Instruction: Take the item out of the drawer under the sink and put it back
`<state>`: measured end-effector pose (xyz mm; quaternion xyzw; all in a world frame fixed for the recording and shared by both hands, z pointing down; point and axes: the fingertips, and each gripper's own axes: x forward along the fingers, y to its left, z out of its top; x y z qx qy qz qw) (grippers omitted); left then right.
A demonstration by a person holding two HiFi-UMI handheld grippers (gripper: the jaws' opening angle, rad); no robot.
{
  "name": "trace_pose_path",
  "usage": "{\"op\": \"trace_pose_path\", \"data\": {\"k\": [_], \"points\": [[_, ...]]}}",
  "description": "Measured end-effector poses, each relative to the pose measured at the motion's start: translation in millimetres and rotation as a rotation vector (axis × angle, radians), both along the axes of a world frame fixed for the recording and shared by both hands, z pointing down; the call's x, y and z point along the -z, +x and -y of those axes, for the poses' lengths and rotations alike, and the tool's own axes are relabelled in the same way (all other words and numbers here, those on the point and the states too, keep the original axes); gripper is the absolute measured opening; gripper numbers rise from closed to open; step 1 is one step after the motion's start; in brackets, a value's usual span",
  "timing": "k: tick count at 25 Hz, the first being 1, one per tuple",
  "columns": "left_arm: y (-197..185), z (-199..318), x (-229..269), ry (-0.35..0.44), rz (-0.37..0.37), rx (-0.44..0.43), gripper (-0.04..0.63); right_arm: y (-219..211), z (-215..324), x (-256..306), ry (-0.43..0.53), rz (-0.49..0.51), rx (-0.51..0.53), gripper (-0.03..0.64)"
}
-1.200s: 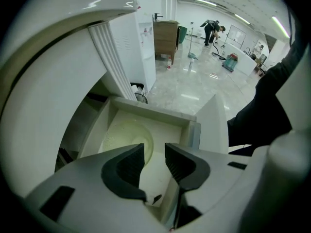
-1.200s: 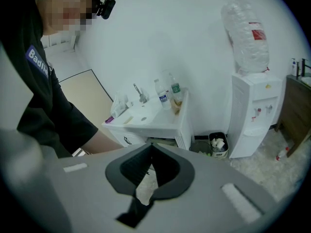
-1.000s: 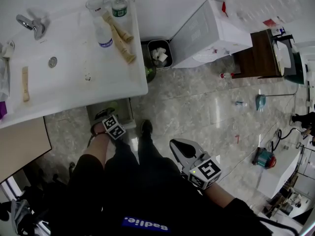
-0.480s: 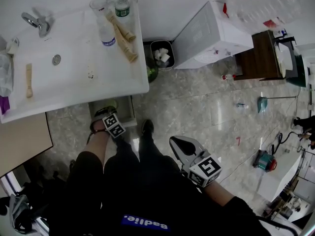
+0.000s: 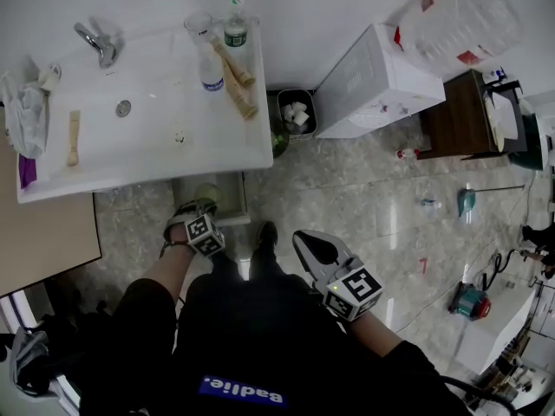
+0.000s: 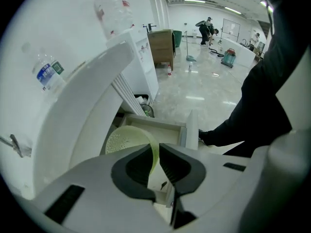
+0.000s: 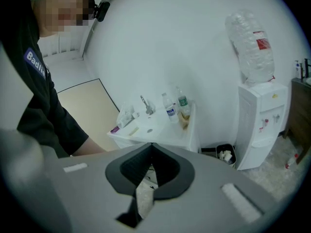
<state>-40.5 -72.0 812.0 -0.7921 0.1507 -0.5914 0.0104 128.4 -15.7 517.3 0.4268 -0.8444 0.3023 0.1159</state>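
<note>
Under the white sink a white drawer stands pulled out. My left gripper points steeply down over it. Its jaws have just been closing, and they are shut on the thin rim of a pale green perforated bowl. The bowl hangs above the drawer. My right gripper is held over the floor to the right of my legs, level with the sink. It is shut with nothing between its pads.
Water bottles, a cup and wooden utensils crowd the sink's right end. A waste bin and a white water dispenser stand to the right. A beige panel is at the left and a dark wooden table at the far right.
The left gripper has risen from the drawer with the green bowl in it. The right gripper has come up slightly. The head view has shifted, so the sink sits further right.
</note>
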Motion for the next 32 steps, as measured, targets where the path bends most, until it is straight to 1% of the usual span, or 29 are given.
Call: {"op": "trace_pose_path", "data": {"k": [3, 5, 8, 11, 15, 21, 25, 32], "points": [[-3.2, -0.1, 26.9, 0.019, -0.045, 0.032, 0.043, -8.0, 4.0, 11.8, 0.033, 0.000, 0.017, 0.002], [-4.6, 0.9, 46.7, 0.037, -0.093, 0.067, 0.043, -11.4, 7.2, 19.2, 0.052, -0.002, 0.021, 0.002], [-2.0, 3.0, 84.4, 0.061, -0.197, 0.131, 0.043, -15.1, 13.5, 29.0, 0.072, -0.001, 0.020, 0.002], [5.4, 1.6, 124.0, 0.093, -0.310, 0.177, 0.043, -18.7, 17.8, 38.0, 0.090, -0.002, 0.026, 0.002], [15.1, -8.3, 179.9, 0.121, -0.437, 0.193, 0.043, -26.5, 23.6, 52.3, 0.121, -0.004, 0.031, 0.002], [18.8, -19.3, 258.3, 0.152, -0.627, 0.211, 0.043, -43.0, 28.1, 69.1, 0.162, 0.006, 0.043, 0.002], [17.7, -22.4, 308.1, 0.190, -0.725, 0.219, 0.043, -49.5, 29.5, 74.9, 0.179, 0.013, 0.050, 0.002], [7.3, -29.7, 384.8, 0.213, -0.913, 0.284, 0.032, -59.2, 29.5, 82.7, 0.199, 0.025, 0.066, 0.002]]}}
